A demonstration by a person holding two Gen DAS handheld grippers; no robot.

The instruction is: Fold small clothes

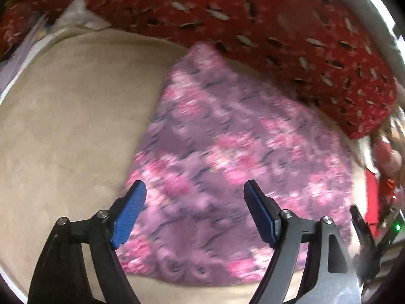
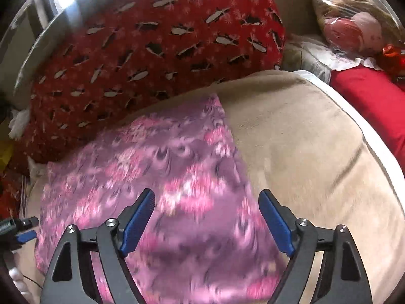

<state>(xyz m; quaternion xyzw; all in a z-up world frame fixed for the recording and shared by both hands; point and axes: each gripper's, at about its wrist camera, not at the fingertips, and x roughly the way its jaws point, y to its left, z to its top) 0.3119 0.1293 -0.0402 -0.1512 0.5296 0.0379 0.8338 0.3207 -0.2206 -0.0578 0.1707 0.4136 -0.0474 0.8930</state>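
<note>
Left wrist view: left tongs (image 1: 195, 190) spread above purple floral cloth (image 1: 227, 152) lying flat on beige blanket (image 1: 76, 126); right tongs (image 2: 206, 197) spread, empty.

Both fisheye views were evenly and softly lit, with bright white glare along the upper rims. Motion blur smeared the purple floral cloth (image 1: 227, 152) beyond each hand-held gripper, whose blue pads (image 2: 138, 224) stayed sharp. Straight edges bowed outward, and the corners darkened to black.

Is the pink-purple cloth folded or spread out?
Folded: the pink-purple cloth lies as a compact flat shape with straight edges on the beige cushion. Layer count: cannot tell.
</note>
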